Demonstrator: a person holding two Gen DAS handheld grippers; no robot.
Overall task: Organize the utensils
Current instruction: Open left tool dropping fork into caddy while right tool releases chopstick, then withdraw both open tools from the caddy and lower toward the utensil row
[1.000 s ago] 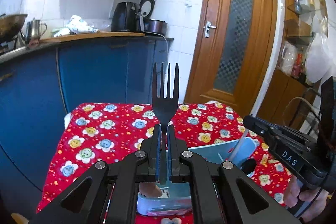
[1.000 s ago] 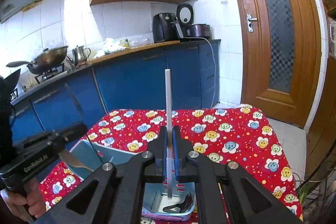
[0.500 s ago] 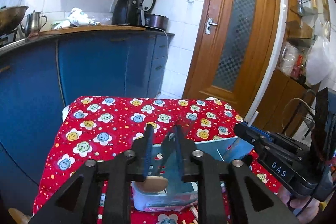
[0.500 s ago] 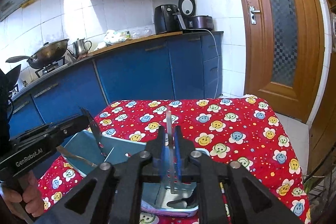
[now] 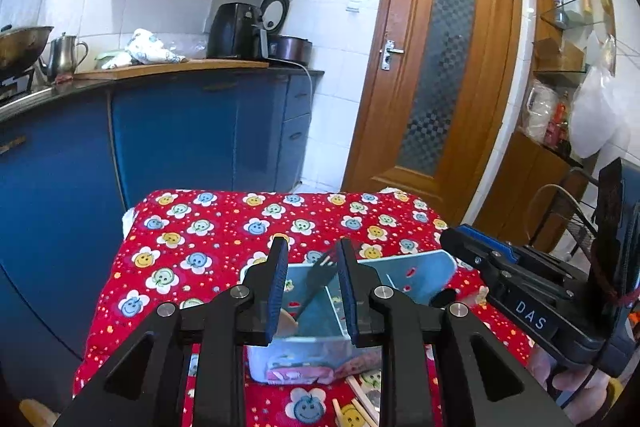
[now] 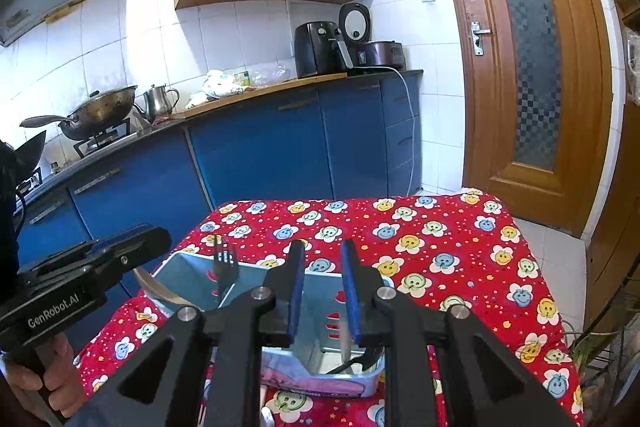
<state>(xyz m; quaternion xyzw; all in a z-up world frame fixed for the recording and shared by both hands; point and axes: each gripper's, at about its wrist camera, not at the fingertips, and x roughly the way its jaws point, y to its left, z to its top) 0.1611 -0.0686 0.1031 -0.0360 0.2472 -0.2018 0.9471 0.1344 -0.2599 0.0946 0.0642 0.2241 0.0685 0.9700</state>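
Since the earlier frames both utensils have left the jaws: the black metal fork (image 5: 318, 277) and the pale slender stick-like utensil, formerly clamped upright, now sit in the light blue plastic utensil basket (image 5: 416, 273)

Left wrist view: left gripper (image 5: 313, 291) released, jaws parted and empty, above the basket. Fork leans inside the basket, tines up. A wooden spoon bowl (image 5: 289, 321) shows low in the basket. Basket stands on the bench under a red cloth with smiley flowers (image 5: 224, 227). Right gripper (image 5: 516, 285) at right edge.

Right wrist view: right gripper (image 6: 322, 291) released, jaws parted, nothing gripped. Pale utensil (image 6: 346, 345) stands in the basket's near compartment. Fork stands in the far-left compartment
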